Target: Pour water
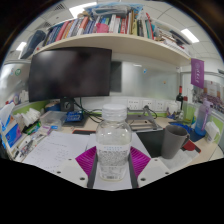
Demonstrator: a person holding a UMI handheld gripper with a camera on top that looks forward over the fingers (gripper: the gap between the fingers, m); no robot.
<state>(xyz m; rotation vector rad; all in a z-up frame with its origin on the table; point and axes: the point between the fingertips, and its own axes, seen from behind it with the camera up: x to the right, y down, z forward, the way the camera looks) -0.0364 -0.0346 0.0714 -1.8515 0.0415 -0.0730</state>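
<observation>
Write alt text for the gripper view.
A clear plastic water bottle with a white cap stands upright between the gripper fingers, over a cluttered desk. A dark cup sits beside it, a black monitor behind.

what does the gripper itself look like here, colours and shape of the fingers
Only the gripper fingers show, at the bottom of the view. Each is a dark, near-black bar running forward, with a bright magenta pad on its inner face; the pads look like angular, roughly triangular wedges. No cables, markings, hand or sleeve are visible.
</observation>
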